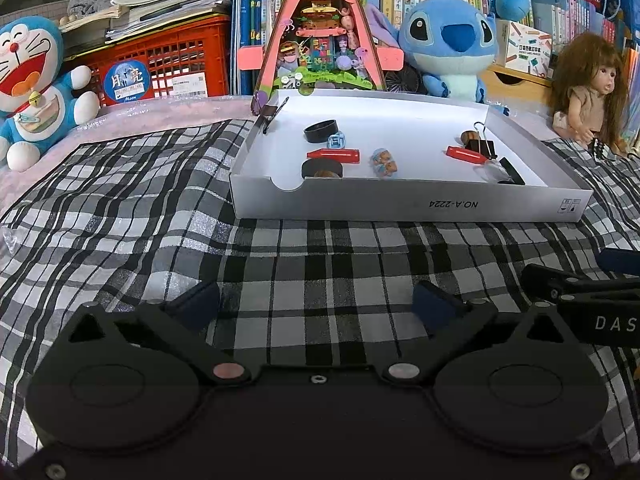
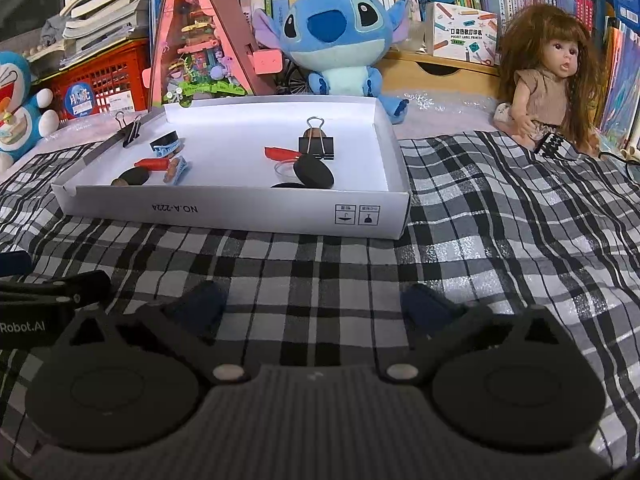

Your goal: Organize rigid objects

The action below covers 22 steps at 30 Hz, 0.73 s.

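Note:
A shallow white cardboard tray (image 1: 400, 206) (image 2: 240, 212) lies on the checked cloth ahead of both grippers. In it lie two red caps (image 1: 334, 156) (image 1: 466, 155), a black ring (image 1: 321, 131), a black binder clip (image 1: 480, 144) (image 2: 316, 146), black round lids (image 2: 314, 172), and small figurines (image 1: 384, 162). Another binder clip (image 2: 130, 128) is clipped on the tray's left wall. My left gripper (image 1: 316, 304) is open and empty, short of the tray. My right gripper (image 2: 314, 306) is open and empty, also short of the tray.
Behind the tray stand a pink triangular toy house (image 1: 320, 28), a Stitch plush (image 1: 448, 44), a Doraemon plush (image 1: 32, 84), a red crate (image 1: 168, 64) and a doll (image 2: 548, 76). Bookshelves fill the back. The right gripper shows at the left wrist view's right edge (image 1: 592, 300).

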Motion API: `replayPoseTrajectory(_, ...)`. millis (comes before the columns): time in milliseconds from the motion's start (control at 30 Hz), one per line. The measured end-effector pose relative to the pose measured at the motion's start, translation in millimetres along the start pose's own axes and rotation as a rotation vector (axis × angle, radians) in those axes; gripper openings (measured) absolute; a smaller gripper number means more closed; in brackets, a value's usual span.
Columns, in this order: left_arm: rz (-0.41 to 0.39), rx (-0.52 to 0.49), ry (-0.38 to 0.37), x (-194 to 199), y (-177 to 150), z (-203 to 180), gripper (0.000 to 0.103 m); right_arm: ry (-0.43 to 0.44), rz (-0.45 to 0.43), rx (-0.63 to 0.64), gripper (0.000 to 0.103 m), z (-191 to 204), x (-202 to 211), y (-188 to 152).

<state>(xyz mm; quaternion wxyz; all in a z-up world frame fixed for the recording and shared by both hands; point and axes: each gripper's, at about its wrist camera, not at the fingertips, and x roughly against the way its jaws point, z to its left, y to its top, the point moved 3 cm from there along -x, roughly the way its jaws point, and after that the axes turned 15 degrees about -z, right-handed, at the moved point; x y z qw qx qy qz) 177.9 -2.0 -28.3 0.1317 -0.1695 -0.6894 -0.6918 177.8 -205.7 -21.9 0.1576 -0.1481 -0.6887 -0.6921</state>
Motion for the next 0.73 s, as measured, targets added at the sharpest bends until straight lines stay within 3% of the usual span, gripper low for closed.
replayPoseTrajectory(733, 0.000, -0.008, 0.003, -0.4, -0.2, -2.7, 0.103, 0.001, 0.000, -0.002, 0.103, 0.2, -0.3, 0.3)
